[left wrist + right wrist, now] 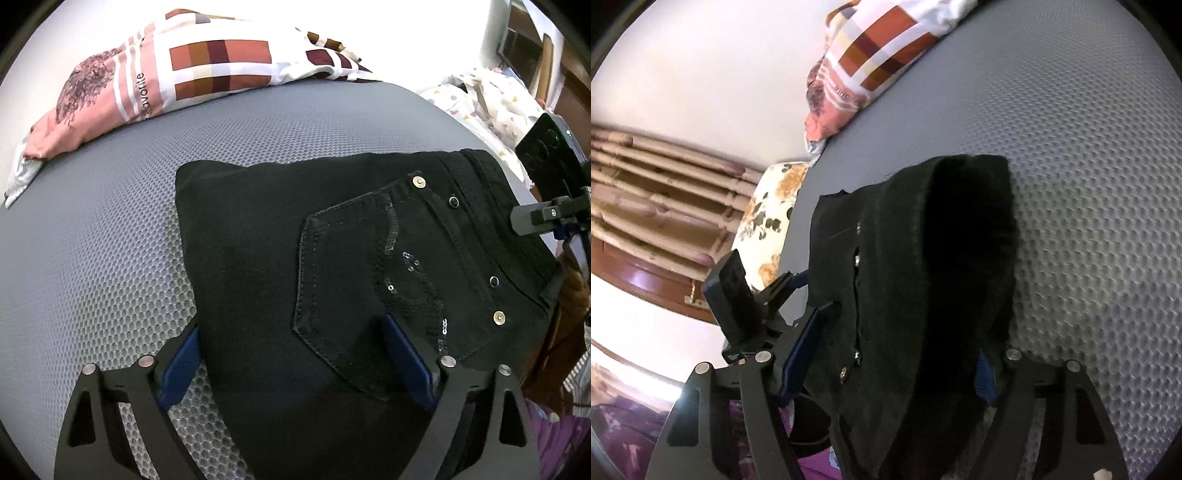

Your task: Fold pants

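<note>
Black pants [258, 258] lie folded on a grey mesh mattress [110, 240], back pocket with sequins and studs facing up. My left gripper [291, 323] stands wide astride the near end of the fold. Its left pad sits at the cloth's edge on the mattress and its right pad on the pocket, with no pinch showing. In the right wrist view the waist end of the pants [960, 240] is bunched thick between the blue pads of my right gripper [905, 332], which is shut on it. The right pad is half buried in cloth.
A pink and brown checked pillow [184, 74] lies at the far side of the mattress. White patterned bedding [491, 99] is at the right, floral cloth [768, 229] past the mattress edge, and striped curtains [646, 184] and purple cloth [628, 424] beyond.
</note>
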A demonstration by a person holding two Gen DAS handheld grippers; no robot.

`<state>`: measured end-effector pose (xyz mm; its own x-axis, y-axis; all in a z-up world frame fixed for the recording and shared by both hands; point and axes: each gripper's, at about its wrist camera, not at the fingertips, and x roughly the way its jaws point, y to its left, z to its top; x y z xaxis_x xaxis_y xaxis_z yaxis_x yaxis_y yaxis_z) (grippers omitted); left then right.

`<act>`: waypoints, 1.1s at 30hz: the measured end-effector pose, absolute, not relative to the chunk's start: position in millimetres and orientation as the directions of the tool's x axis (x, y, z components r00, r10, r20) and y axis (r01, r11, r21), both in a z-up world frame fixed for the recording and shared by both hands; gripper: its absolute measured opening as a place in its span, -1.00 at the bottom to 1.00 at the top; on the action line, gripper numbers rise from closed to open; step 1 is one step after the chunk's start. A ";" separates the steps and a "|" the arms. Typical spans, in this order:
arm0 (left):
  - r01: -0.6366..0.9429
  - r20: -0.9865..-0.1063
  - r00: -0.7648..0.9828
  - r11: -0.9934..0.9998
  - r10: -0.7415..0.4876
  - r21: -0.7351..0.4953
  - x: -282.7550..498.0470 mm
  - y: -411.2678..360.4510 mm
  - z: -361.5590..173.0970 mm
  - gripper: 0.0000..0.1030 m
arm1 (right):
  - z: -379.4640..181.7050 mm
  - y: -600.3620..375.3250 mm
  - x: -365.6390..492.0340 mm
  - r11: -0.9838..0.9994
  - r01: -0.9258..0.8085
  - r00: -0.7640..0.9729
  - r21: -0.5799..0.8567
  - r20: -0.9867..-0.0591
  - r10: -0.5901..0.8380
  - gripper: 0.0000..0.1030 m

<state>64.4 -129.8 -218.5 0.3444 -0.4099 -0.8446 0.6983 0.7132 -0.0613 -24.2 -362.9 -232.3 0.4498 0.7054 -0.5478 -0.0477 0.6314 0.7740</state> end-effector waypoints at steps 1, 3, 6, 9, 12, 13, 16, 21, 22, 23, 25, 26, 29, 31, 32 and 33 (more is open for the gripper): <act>0.699 -0.843 0.341 0.712 -0.415 -0.067 64.7 -129.0 -218.1 0.73 | -231.8 -360.0 -23.2 0.627 -0.055 0.446 0.777 -0.542 0.712 0.38; 0.701 -0.841 0.343 0.710 -0.418 -0.068 63.9 -128.0 -217.0 0.69 | -230.1 -355.0 -22.5 0.610 -0.069 0.444 0.789 -0.524 0.727 0.37; 0.704 -0.844 0.334 0.707 -0.419 -0.073 64.5 -127.3 -216.9 0.69 | -230.0 -347.8 -21.9 0.634 -0.092 0.409 0.768 -0.551 0.727 0.20; 0.705 -0.849 0.311 0.702 -0.427 -0.095 68.4 -126.1 -217.0 0.70 | -235.9 -353.7 -20.7 0.633 -0.068 0.391 0.771 -0.563 0.728 0.04; 0.706 -0.853 0.273 0.695 -0.444 -0.136 73.2 -122.8 -219.6 0.73 | -242.8 -362.6 -21.2 0.581 -0.034 0.383 0.813 -0.527 0.759 0.03; 0.699 -0.853 0.258 0.697 -0.454 -0.160 75.8 -121.1 -220.6 0.73 | -243.4 -363.3 -21.9 0.578 -0.034 0.386 0.815 -0.522 0.760 0.03; 0.701 -0.853 0.257 0.695 -0.455 -0.160 75.2 -123.0 -219.9 0.73 | -243.5 -360.0 -23.4 0.580 -0.042 0.418 0.813 -0.513 0.750 0.03; 0.684 -0.836 0.282 0.709 -0.471 -0.168 74.5 -117.1 -215.5 0.42 | -244.8 -354.5 -22.4 0.623 -0.036 0.446 0.781 -0.545 0.710 -0.51; 0.675 -0.833 0.278 0.714 -0.478 -0.185 76.7 -113.1 -214.7 0.32 | -245.2 -355.7 -23.2 0.614 -0.036 0.447 0.789 -0.537 0.715 -0.52; 0.670 -0.831 0.267 0.714 -0.487 -0.203 78.9 -109.8 -214.6 0.30 | -244.6 -356.2 -24.5 0.609 -0.041 0.448 0.792 -0.530 0.720 -0.53; 0.669 -0.830 0.253 0.710 -0.497 -0.221 83.0 -107.1 -215.0 0.29 | -245.0 -357.6 -25.3 0.602 -0.043 0.447 0.798 -0.523 0.726 -0.53; 0.668 -0.832 0.246 0.709 -0.497 -0.226 84.7 -106.9 -215.6 0.29 | -247.6 -359.1 -24.2 0.597 -0.032 0.439 0.802 -0.525 0.729 -0.53; 0.664 -0.838 0.224 0.707 -0.498 -0.243 89.9 -106.2 -216.3 0.38 | -254.8 -367.7 -22.0 0.556 0.007 0.422 0.831 -0.507 0.752 -0.53; 0.670 -0.834 0.205 0.695 -0.512 -0.262 92.4 -105.5 -217.4 0.45 | -255.3 -369.2 -21.3 0.552 0.023 0.405 0.833 -0.513 0.757 -0.49; 0.678 -0.835 0.201 0.688 -0.512 -0.259 92.2 -106.4 -217.5 0.48 | -255.3 -371.7 -21.7 0.540 0.035 0.398 0.841 -0.508 0.764 -0.40; 0.686 -0.838 0.200 0.683 -0.508 -0.250 91.0 -107.9 -217.8 0.50 | -254.7 -375.1 -22.7 0.531 0.045 0.398 0.846 -0.503 0.767 -0.29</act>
<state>91.0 -107.9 -217.8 0.1999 -0.5078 -0.8379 0.6859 0.6832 -0.2504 -22.7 -375.1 -254.7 0.3983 0.7671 -0.5028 0.0449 0.5313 0.8460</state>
